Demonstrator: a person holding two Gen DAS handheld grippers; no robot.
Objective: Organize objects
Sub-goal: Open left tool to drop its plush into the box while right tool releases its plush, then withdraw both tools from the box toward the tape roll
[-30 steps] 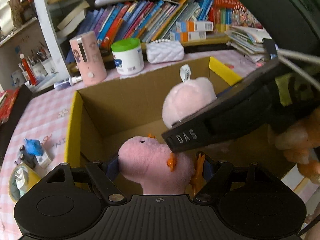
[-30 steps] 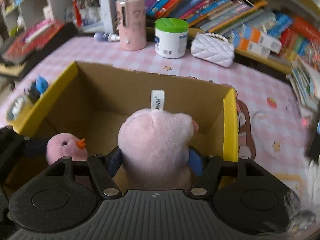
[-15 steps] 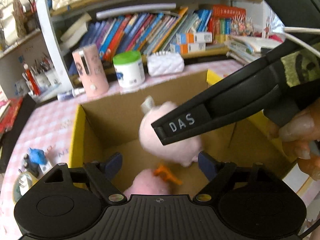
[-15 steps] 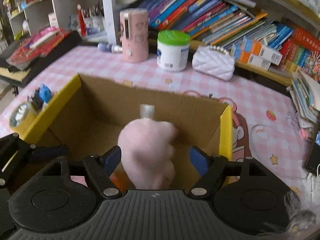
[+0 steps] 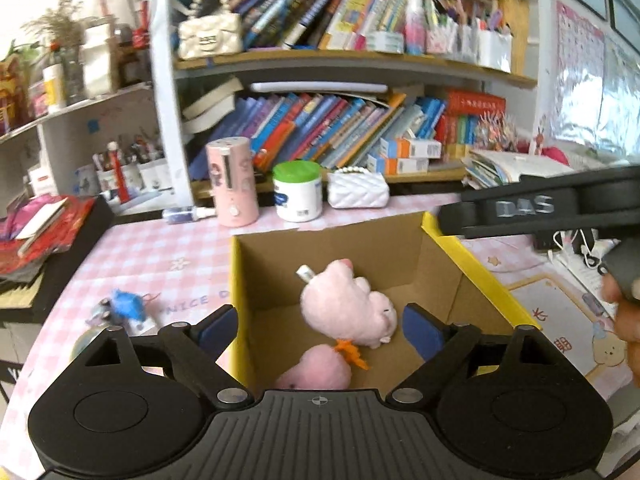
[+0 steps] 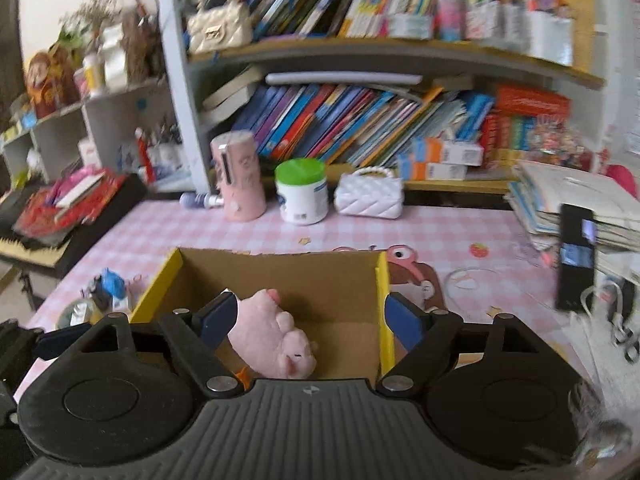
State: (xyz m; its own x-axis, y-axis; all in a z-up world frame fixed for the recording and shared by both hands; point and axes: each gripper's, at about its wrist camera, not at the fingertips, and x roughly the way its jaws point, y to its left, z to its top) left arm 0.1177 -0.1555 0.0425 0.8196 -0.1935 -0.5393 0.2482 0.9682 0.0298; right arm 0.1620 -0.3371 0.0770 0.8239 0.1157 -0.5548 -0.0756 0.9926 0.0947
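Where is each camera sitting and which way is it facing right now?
Left wrist: on the left tongs, looking down into the cardboard box; right tongs and a hand at right.
Right wrist: on the right tongs, facing box and bookshelf; own fingers show.
Shared: box, pink plush toy, green-lidded jar.

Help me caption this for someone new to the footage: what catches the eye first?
Two pink plush toys, a pig and a chick with orange feet, lie in the yellow-edged cardboard box on the pink checked tablecloth. Both grippers, left and right, are open above it. Behind stands a crammed bookshelf.
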